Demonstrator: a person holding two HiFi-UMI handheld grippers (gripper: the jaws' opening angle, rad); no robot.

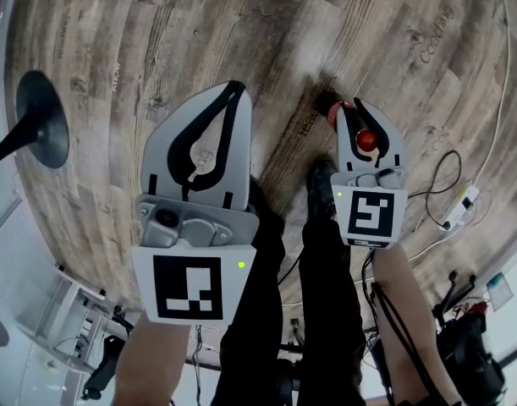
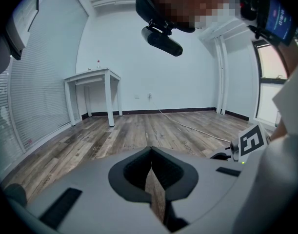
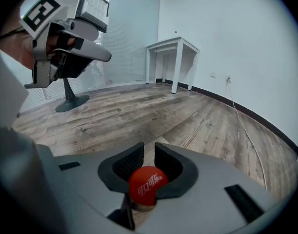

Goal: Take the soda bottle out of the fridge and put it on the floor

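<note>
Over the floor, hold right tongs clamped on the soda bottle at its neck, lower it upright onto its base, then ease apart; leave closed, empty left tongs clear.

The left gripper was held out on the bare left forearm, angled forward and downward, and its jaws were seen closed tip to tip with nothing between them. The right gripper was carried lower and further from the head on the right forearm, and was tilted more steeply downward. Its jaws were closed about the neck of the soda bottle, whose red cap was seated in the hollow behind the slightly parted tips.
</note>
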